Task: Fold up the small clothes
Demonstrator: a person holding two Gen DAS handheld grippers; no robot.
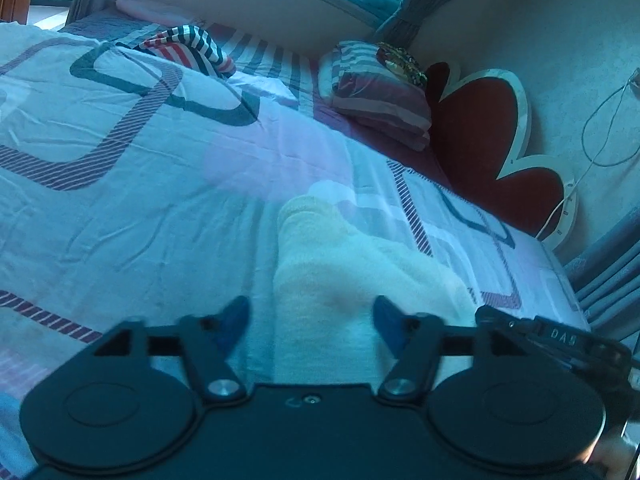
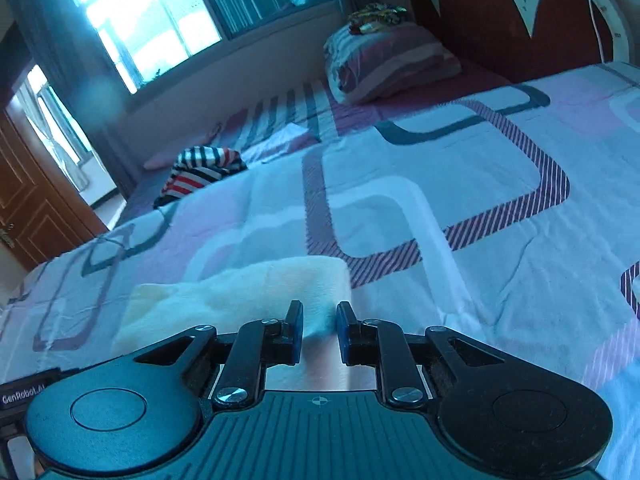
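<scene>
A cream fuzzy cloth [image 1: 320,264] lies folded on the patterned bedspread [image 1: 120,208]. In the left wrist view my left gripper [image 1: 310,320] is open. Its blue fingertips [image 1: 236,318] stand wide apart on either side of the cloth's near end and do not touch it. In the right wrist view the same cloth [image 2: 240,296] stretches to the left. My right gripper [image 2: 320,328] has its jaws close together, with the near right corner of the cloth pinched between the pads. A striped red, white and navy garment [image 1: 188,50] [image 2: 200,172] lies crumpled at the far side of the bed.
A folded striped quilt [image 1: 380,92] [image 2: 384,64] sits by the red lobed headboard [image 1: 480,128] [image 2: 500,20]. A white cable [image 1: 600,132] hangs on the wall. A wooden door [image 2: 36,208] and a bright window [image 2: 140,28] lie beyond the bed.
</scene>
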